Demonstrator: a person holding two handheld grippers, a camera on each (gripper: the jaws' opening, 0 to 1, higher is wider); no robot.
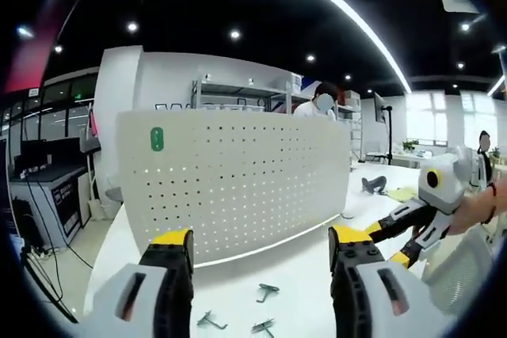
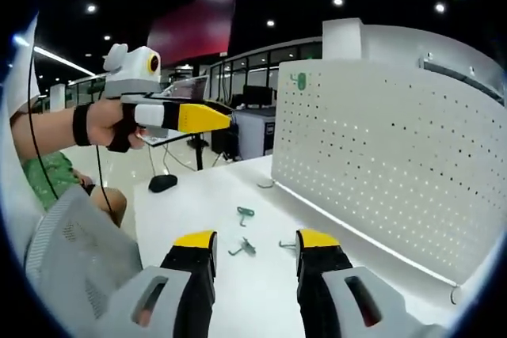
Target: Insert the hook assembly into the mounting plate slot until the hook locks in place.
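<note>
Hooks (image 1: 267, 291) are just lying loose on the white table (image 1: 301, 263), a few of them out in front of the pegboard (image 1: 238, 184) that stands upright along the far edge. Left gripper (image 1: 261, 243) and right gripper (image 2: 255, 244) both sit wide apart, holding nothing.

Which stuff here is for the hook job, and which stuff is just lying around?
For the job:
- pegboard, standing upright on the white table
- loose metal hooks lying on the table
- left claw and right claw, both open and empty

Just lying about:
- dark mouse-like thing on the table
- green sticker on the board
</note>
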